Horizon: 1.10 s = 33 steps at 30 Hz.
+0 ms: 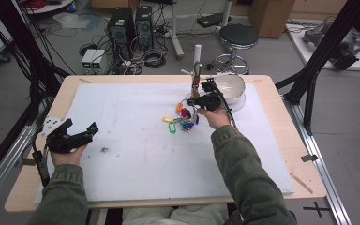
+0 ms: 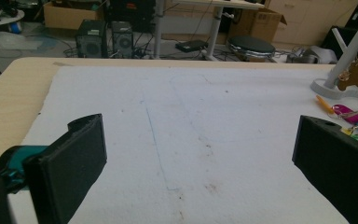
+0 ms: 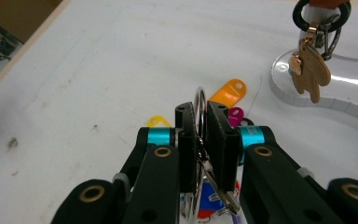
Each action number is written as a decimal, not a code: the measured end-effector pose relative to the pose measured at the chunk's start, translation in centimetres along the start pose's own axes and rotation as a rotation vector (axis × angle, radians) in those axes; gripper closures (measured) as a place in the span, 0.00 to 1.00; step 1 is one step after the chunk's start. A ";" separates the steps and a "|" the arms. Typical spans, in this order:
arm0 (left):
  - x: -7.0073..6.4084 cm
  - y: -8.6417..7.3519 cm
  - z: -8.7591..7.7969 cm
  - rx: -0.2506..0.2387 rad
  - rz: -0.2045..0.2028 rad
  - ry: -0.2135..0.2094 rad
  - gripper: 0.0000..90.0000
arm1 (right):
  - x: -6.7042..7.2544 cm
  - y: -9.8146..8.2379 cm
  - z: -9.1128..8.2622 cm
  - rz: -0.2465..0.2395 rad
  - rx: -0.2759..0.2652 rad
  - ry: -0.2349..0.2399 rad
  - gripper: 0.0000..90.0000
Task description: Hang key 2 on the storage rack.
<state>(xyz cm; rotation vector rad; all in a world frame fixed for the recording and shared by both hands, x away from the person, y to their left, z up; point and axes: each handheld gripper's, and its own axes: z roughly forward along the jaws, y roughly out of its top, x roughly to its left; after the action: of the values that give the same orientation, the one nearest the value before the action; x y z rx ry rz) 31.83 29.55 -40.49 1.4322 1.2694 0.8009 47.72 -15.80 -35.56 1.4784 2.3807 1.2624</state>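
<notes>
high view: my right gripper sits at the far side of the white mat, beside the white stand. the key tags lie in a coloured heap on the mat just below it, near my right hand. my left gripper rests at the mat's left edge, well apart from the tags, jaws spread with nothing between them.

left gripper view: both jaws stand wide over bare mat. at the far right i see the tags, orange and pink ones nearest, and a brown bear charm hanging on the stand.

right gripper view: jaws pinched tight on the metal ring, which stands upright between the pads. orange, yellow and pink tags show beyond the jaws; a blue and red one hangs below. bear charm hangs from a black loop at upper right.
</notes>
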 end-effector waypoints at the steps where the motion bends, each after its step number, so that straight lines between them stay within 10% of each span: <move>1: 0.0 0.0 0.0 0.001 0.002 0.000 0.04 | 0.0 0.0 -0.1 -0.008 -0.007 0.001 0.92; 33: 0.0 0.0 0.1 0.001 -0.004 0.000 0.04 | 0.4 0.4 -3.3 0.009 -0.039 0.026 0.92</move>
<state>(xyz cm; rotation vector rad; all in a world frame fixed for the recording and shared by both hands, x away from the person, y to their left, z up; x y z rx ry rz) 31.88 29.51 -40.52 1.4302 1.2731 0.7975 46.32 -17.40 -32.93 1.4724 2.3542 1.3301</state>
